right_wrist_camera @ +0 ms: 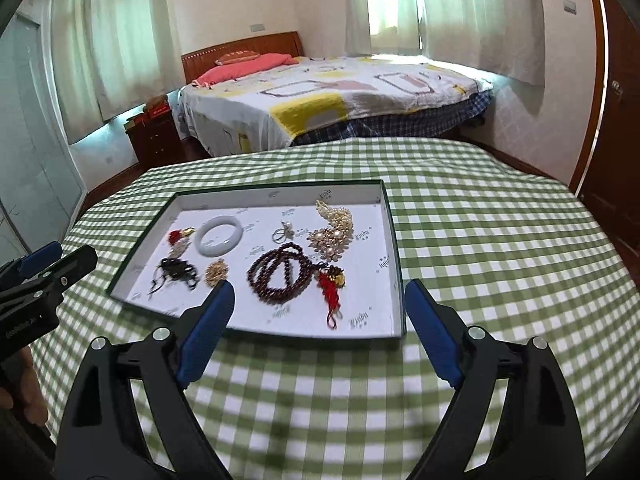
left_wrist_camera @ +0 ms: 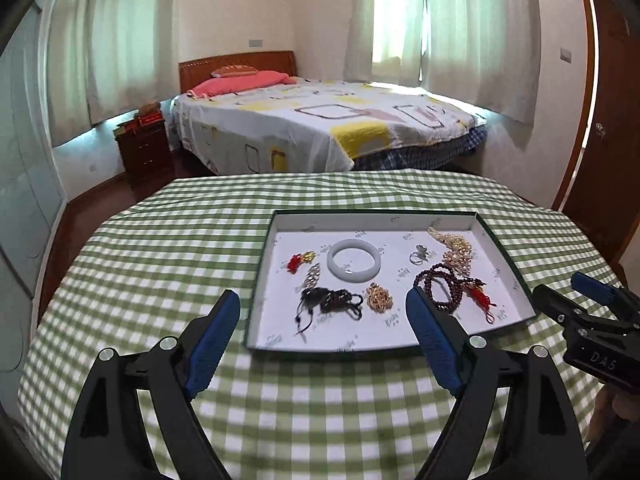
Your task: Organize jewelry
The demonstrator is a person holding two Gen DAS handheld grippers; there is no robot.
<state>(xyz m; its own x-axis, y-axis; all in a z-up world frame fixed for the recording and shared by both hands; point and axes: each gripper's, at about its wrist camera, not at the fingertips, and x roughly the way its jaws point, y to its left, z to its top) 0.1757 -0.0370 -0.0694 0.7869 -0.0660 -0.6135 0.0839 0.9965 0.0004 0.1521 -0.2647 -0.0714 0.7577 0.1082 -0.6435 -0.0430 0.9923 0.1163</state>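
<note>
On the body of my right tongs I can read the letters "DAS" in the left view; the small print scattered on the tray floor is too small for me to read. Both my tongs stand wide open and hold nothing. My left tongs hang above the checked cloth, just before the near edge of the tray, and my right tongs are at the tray's near right corner. All the jewelry lies inside the tray, apart from my fingers: a white bangle, a dark bead string with a red tassel, a pearl piece, a ring, a small gold piece, a black cord piece and a small red charm.
</note>
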